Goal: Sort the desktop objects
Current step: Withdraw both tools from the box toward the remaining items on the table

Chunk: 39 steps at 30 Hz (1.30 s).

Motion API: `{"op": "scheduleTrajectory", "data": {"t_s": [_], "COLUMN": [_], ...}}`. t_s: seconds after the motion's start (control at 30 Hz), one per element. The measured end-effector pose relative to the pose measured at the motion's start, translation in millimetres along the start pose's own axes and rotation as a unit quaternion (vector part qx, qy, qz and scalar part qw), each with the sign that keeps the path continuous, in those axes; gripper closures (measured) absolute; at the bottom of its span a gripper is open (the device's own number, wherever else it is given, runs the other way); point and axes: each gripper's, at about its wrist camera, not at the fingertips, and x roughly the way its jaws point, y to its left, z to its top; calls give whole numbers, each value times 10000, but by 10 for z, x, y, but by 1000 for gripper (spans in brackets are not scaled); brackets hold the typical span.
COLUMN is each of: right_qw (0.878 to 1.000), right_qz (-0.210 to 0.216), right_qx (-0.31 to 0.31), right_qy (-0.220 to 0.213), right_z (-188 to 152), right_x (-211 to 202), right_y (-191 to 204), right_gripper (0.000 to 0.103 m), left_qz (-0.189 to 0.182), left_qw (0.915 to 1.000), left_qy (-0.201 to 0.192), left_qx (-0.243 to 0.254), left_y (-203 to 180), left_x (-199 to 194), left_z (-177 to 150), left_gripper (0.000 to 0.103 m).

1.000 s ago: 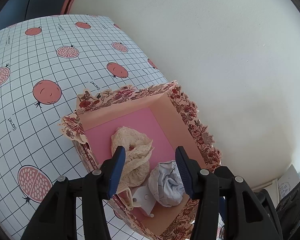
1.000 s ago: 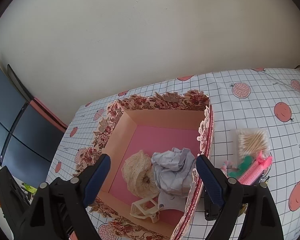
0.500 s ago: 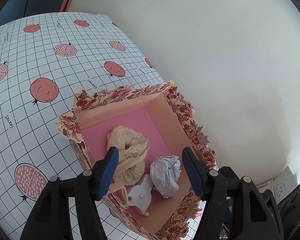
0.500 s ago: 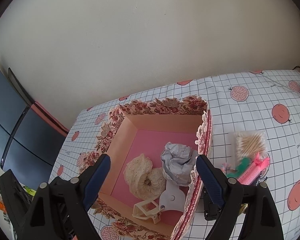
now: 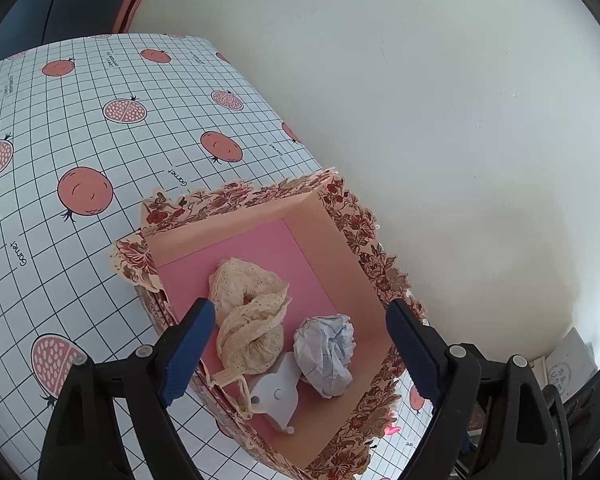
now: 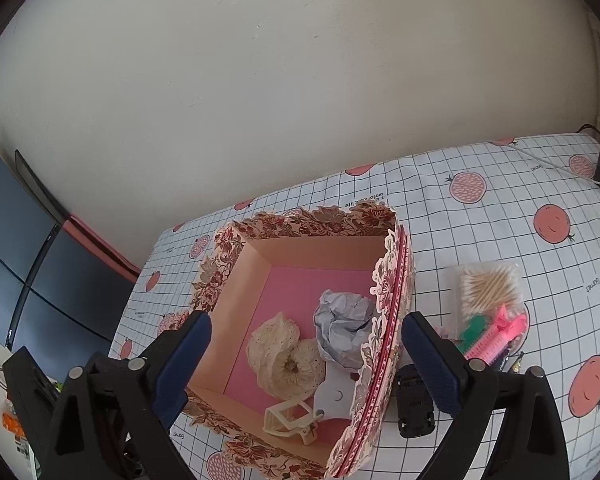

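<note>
**A:** so what's on the desk right now?

**B:** Biggest thing is the tablecloth (image 6: 480,240) – white grid with pomegranates printed on it. Sitting on it, up against the wall, is the floral box (image 6: 236,252), pink floor inside, lid off.

**A:** anything in the box?

**B:** Yep. A cream lace scrunchie (image 5: 248,320) near the middle of the box floor, a crumpled paper ball (image 5: 326,350) just beside it and touching it, then a white plastic piece (image 5: 278,398) partly tucked under both, and a cream hair claw (image 6: 290,420) at the box's near corner.

**A:** and outside the box?

**B:** Off its right wall there's a clear bag of cotton swabs (image 6: 488,286), pink and green hair clips (image 6: 496,334) next to that, and a small black clip (image 6: 414,406) right beside the box wall.

**A:** grippers?

**B:** Both hang above the box. Left gripper (image 5: 300,356) – jaws just spread wide, paper ball lies below the gap, pads not touching it. Right gripper (image 6: 306,364) also just widened a bit, straddling the box's right wall, gripping nothing.
</note>
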Motion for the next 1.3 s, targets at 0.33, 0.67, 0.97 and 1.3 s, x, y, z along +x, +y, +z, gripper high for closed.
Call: {"op": "scheduleTrajectory", "data": {"t_s": [0.33, 0.67, 0.97, 1.3], "right_qw": [9999, 9998, 9998, 9988], "right_qz": [-4, -62, -90, -246], "right_qx": [121, 147, 121, -58], "right_qy": [-38, -73, -164, -417], "right_z": [58, 116, 213, 372], "right_x": [-102, -198, -381, -782], "right_y": [-112, -191, -313, -511], "right_gripper": [0, 0, 0, 0], "left_qz": [-69, 6, 56, 35], "left_qw": [9999, 9997, 9985, 9936], "left_qy": [-47, -138, -208, -523], "left_qx": [77, 218, 498, 1001], "left_y": [-59, -112, -275, -643], "left_x": [-70, -123, -189, -335], "left_z": [-8, -17, -88, -287], "left_gripper": [9, 9, 9, 9]}}
